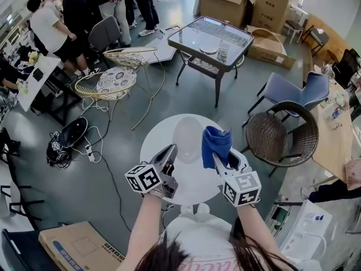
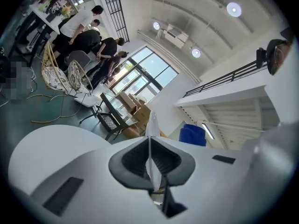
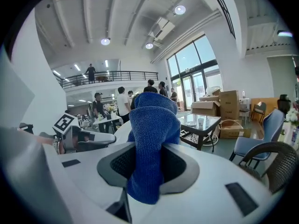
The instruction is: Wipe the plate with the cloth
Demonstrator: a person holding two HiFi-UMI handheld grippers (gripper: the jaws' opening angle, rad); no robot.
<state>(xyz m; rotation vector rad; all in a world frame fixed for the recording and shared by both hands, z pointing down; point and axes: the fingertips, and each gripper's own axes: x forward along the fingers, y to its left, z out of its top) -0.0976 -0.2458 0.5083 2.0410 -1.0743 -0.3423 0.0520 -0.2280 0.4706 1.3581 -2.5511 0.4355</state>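
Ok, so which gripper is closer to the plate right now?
Left. The left gripper is clamped on the plate's left rim. The right gripper, gripping the blue cloth, sits just off the plate's right edge; I can't tell whether the cloth touches it.

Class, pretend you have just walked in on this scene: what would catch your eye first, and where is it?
The bright blue cloth stands out most, bunched up in the right gripper above the round white table. Beside it, the left gripper pinches a pale plate by its rim. Behind stand a glass-topped table and a group of people.
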